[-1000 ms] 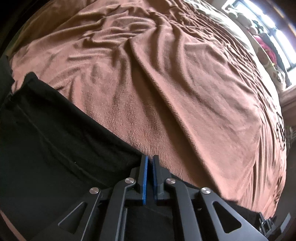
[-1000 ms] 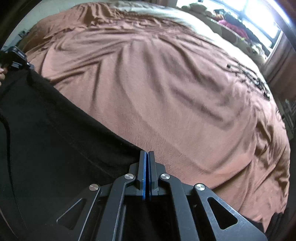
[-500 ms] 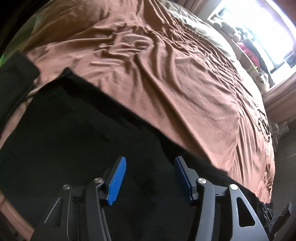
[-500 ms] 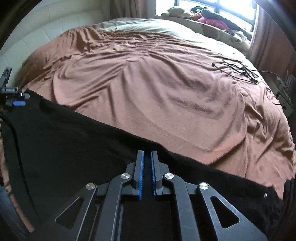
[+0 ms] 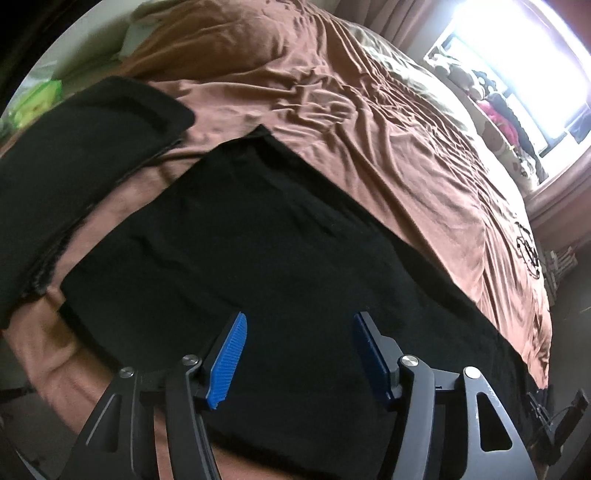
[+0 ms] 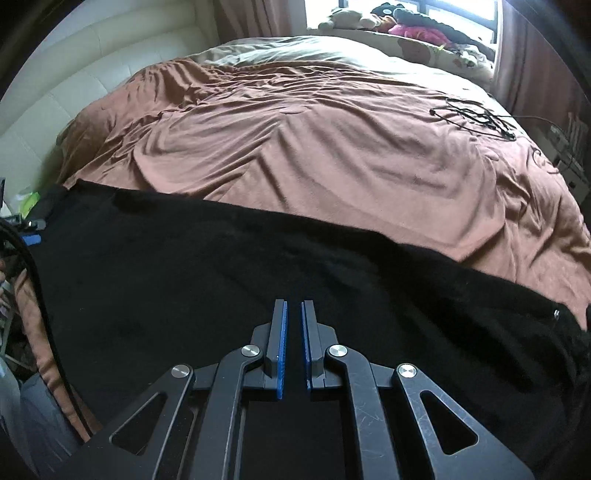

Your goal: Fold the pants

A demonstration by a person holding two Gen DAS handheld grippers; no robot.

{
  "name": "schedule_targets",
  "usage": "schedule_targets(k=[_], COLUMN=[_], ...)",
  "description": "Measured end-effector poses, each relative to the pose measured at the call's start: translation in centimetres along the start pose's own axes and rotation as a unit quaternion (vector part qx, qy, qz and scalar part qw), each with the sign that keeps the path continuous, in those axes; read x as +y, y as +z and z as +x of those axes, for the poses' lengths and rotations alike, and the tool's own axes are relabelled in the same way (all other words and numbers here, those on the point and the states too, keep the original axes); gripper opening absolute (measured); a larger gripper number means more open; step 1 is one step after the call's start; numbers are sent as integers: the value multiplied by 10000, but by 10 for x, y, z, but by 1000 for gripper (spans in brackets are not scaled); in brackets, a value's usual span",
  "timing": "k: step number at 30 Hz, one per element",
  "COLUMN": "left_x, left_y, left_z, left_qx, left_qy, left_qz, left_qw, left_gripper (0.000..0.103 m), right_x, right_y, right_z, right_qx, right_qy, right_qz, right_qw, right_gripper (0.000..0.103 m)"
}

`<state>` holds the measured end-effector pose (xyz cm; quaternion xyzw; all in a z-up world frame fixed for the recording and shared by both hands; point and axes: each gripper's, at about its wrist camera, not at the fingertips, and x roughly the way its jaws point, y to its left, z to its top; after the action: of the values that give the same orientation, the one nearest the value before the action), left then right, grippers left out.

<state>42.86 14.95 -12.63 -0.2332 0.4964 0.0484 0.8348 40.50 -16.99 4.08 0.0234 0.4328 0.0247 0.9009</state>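
The black pants (image 5: 258, 240) lie spread flat along the near edge of the bed, and they fill the lower half of the right wrist view (image 6: 221, 266). My left gripper (image 5: 301, 317) hovers over them, its jaws opening wide, with nothing between the blue pads. My right gripper (image 6: 293, 302) also hangs above the pants. Only a narrow slit shows between its pads, and no cloth is in it. One blue pad of the left gripper (image 6: 31, 238) peeks in at the far left of the right wrist view.
A brown blanket (image 6: 314, 147) covers the bed beyond the pants. Another folded black garment (image 5: 74, 147) lies to the left. Black cables (image 6: 476, 116) rest on the far right of the bed. A white headboard (image 6: 74, 81) stands at the left, and a windowsill with plush toys (image 6: 406, 26) is behind.
The left gripper let go of the pants' edge, opened wide and drew back and up. The right pads parted to a slit and lifted. The pants now lie flat.
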Motion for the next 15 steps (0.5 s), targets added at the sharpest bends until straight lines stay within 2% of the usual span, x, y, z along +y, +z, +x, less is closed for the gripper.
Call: schedule_targets(k=[6,8,10,11,15], left_x=[28,41,51,57,81], left_y=[-11,-15,-18,-20,-24], left_z=[-16,-22,-26,-29,-38], left_qx=[-71,-106,-140,-154,-194], left_qy=[-39,-76,-104,-129,-182], left_qz=[-125,-200,-258,-292,-379], left_qw=[9999,9997,9995,9994,9989], left_gripper=[62,62,62,62,62], right_x=[12,16,18,20,28], right_y=[-11,-14,-17,-19,-24], right_z=[-6,-6,-8,-11,-17], right_qx=[-37,-28,-54,-154,-232], right_qy=[228,301,341,333,499], right_qz=[162,259,311,328,410], right_qw=[9996,9992,9989,9988,9976], right_gripper=[4,18,71,75,75])
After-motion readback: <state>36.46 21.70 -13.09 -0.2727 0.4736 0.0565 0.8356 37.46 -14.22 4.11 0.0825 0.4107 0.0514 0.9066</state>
